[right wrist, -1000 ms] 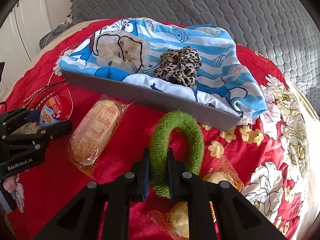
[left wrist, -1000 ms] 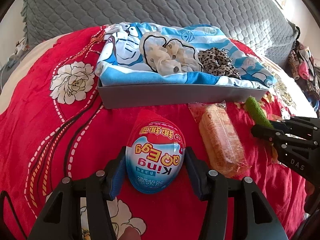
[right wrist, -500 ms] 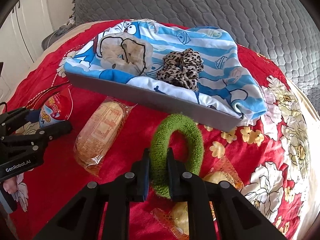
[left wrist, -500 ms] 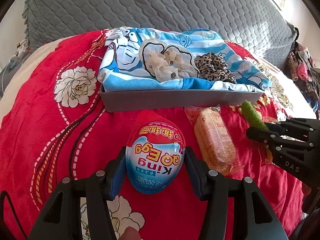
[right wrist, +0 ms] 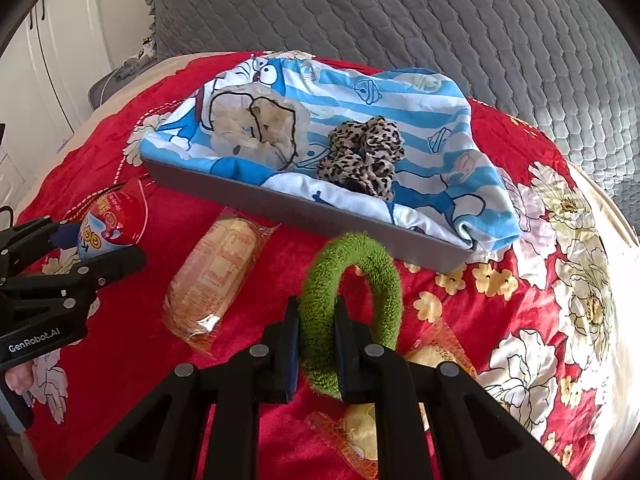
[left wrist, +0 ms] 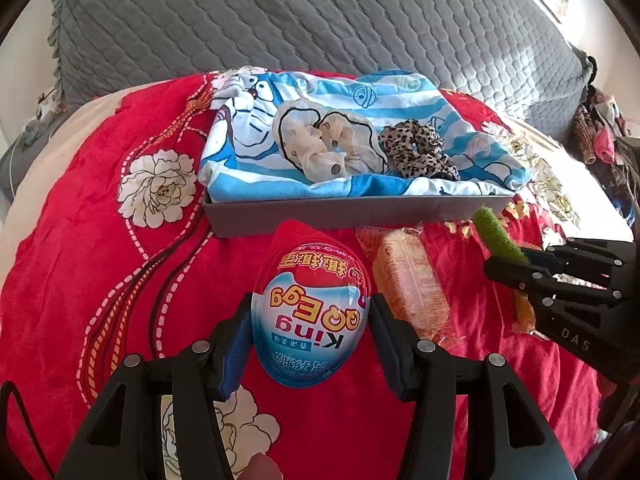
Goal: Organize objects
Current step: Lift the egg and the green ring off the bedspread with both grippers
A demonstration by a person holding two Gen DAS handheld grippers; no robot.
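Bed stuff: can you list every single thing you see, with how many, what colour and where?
toy egg: one, red and blue, between the left claw's fingers
green scrunchie: one, green, pinched in the right claw
leopard scrunchie: one, tan with black spots, in the tray
cream scrunchie: one, cream, in the tray, left of the leopard one
cartoon cloth: one, blue and white, lining the tray
tray: one, grey, on the bedspread
wrapped bread: one, orange packet, in front of the tray
netted snack: one, yellow, under the right claw
bedspread: one, red with flowers
left claw: black
right claw: black
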